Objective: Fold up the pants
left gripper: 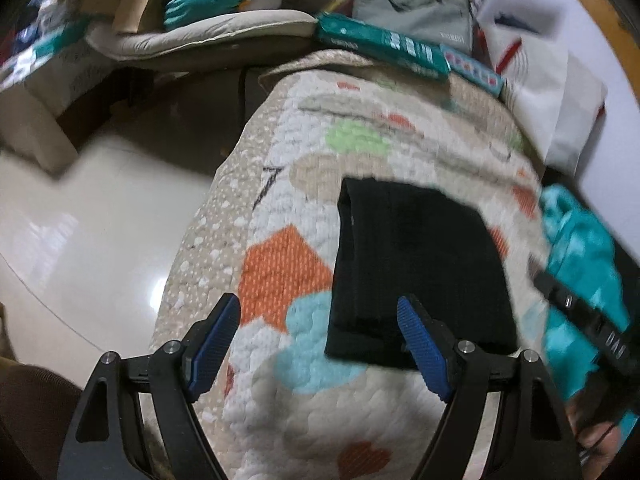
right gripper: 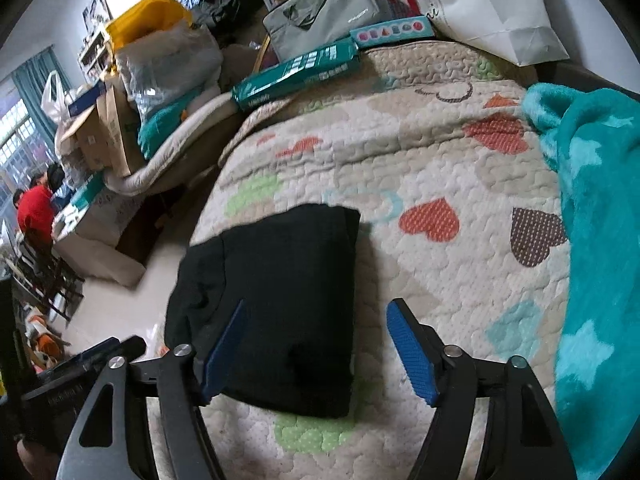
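The black pants (left gripper: 416, 268) lie folded into a compact rectangle on the quilted heart-pattern bedspread (left gripper: 320, 152). My left gripper (left gripper: 320, 344) is open and empty, hovering just before the pants' near edge, its right finger over the fabric. In the right wrist view the pants (right gripper: 280, 300) sit near the bed's left edge. My right gripper (right gripper: 316, 348) is open and empty above their near end. The other gripper shows at the right edge of the left wrist view (left gripper: 580, 320).
A teal blanket (right gripper: 600, 240) lies on the bed's right side. Teal boxes (right gripper: 296, 72), a grey bag (right gripper: 320, 12) and a white paper bag (right gripper: 480, 4) crowd the far end. The pale floor (left gripper: 80, 240) drops off left of the bed.
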